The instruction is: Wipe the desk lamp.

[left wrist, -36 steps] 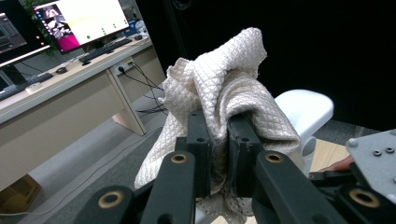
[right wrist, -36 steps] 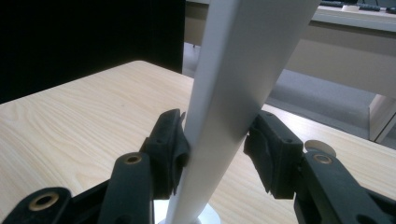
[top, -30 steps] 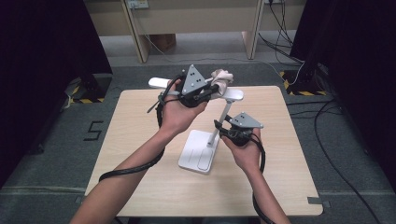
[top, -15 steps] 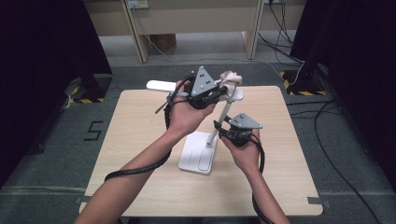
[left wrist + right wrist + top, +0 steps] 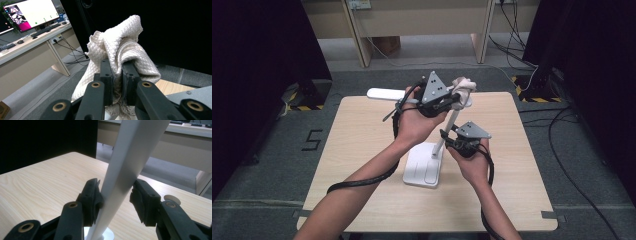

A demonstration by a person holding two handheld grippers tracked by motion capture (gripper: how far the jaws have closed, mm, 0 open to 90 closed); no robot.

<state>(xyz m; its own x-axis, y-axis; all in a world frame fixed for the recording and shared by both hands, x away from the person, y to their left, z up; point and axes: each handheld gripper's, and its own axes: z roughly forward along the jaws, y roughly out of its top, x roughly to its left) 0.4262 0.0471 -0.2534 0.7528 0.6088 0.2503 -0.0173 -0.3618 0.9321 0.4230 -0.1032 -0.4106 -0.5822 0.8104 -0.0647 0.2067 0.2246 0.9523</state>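
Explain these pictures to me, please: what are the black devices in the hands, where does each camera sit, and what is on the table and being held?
A person holds a hand-operated two-jaw gripper in each hand; no robot arm is involved. The high view looks down on a wooden table bearing a white desk lamp. The other two cameras ride on the grippers, looking along their black jaws. The left gripper is shut on a cream quilted cloth, raised near the lamp's head. The right gripper straddles the lamp's slanted stem; one pad touches it and the other stands slightly off.
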